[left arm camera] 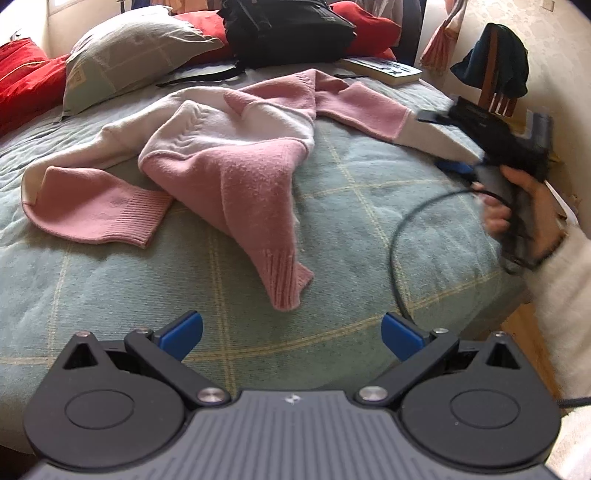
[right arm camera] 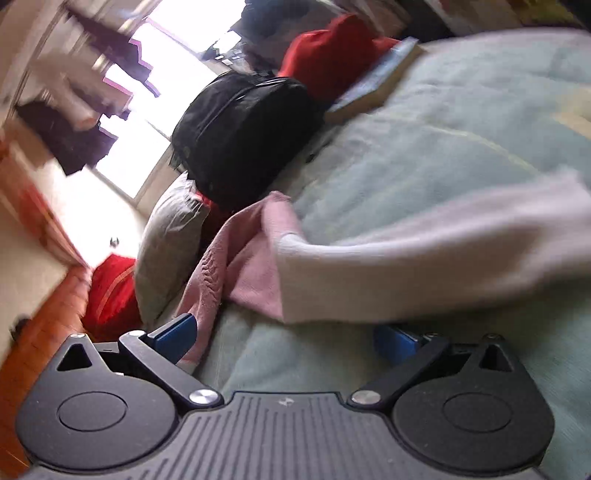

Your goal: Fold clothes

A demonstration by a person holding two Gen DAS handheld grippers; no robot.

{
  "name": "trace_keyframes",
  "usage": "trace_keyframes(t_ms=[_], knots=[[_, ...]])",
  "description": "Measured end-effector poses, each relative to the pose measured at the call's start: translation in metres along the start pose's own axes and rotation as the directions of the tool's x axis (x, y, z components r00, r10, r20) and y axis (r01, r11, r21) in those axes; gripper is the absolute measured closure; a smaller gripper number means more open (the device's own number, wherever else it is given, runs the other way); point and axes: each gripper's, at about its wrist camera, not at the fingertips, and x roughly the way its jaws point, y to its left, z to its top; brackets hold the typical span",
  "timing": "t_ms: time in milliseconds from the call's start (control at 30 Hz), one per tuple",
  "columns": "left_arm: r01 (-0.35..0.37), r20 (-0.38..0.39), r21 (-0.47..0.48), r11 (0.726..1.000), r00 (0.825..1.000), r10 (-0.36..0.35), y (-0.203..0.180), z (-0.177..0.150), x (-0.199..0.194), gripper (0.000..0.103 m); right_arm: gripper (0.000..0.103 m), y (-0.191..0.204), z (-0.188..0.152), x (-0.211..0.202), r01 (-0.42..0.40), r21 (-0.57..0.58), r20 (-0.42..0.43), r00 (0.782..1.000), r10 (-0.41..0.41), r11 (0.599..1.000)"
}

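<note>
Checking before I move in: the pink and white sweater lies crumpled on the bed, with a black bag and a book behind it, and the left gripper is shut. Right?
Not quite. The left gripper is open, its blue fingers spread wide with nothing between them, as the left wrist view shows. The rest holds: the sweater lies crumpled on the bed, with the black bag and book behind it.

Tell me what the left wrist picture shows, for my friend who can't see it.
A crumpled pink and white sweater lies on a green quilt. The left gripper hovers in front, jaws open and empty. At the right, a hand holds the right gripper by one sleeve.

Black bag [left arm camera: 288, 29] (beside book [left arm camera: 384, 70])
</note>
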Motion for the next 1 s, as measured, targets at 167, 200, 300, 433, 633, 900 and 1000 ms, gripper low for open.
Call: trace_keyframes(t_ms=[167,200,300,433,633,900,1000], knots=[[-0.024,0.000,0.003,1.000,1.000,0.024,0.003,0.003,-0.003,0.001,0.000,-0.004,0.021,0.009,0.022,0.014,0.064,0.998,-0.023,1.000],[-0.028,0.002,0.003,1.000,1.000,0.028,0.004,0.004,-0.004,0.001,0.000,-0.005,0.026,0.011,0.026,0.017,0.077,0.997,-0.028,0.999],[-0.035,0.003,0.000,0.999,0.999,0.035,0.007,0.005,-0.003,0.001,0.000,-0.007,0.039,0.016,0.039,0.027,0.116,0.992,-0.042,0.999],[-0.030,0.006,0.004,1.000,1.000,0.030,0.008,0.005,-0.001,0.001,0.000,-0.010,0.056,0.023,0.055,0.040,0.166,0.984,-0.061,0.998],[-0.038,0.042,0.025,0.999,0.998,0.037,0.008,0.015,0.000,0.001,0.000,-0.014,0.035,0.000,0.133,-0.014,-0.028,0.991,-0.134,0.991],[0.112,0.022,0.086,0.990,0.993,-0.114,-0.013,0.055,0.034,0.001,0.000,0.026,-0.047,-0.061,0.077,-0.178,-0.135,0.986,-0.102,0.981],[0.187,0.000,0.100,0.977,0.982,-0.188,-0.022,0.070,0.051,0.001,0.000,0.031,-0.062,-0.070,0.098,-0.206,-0.130,0.983,-0.127,0.974]])
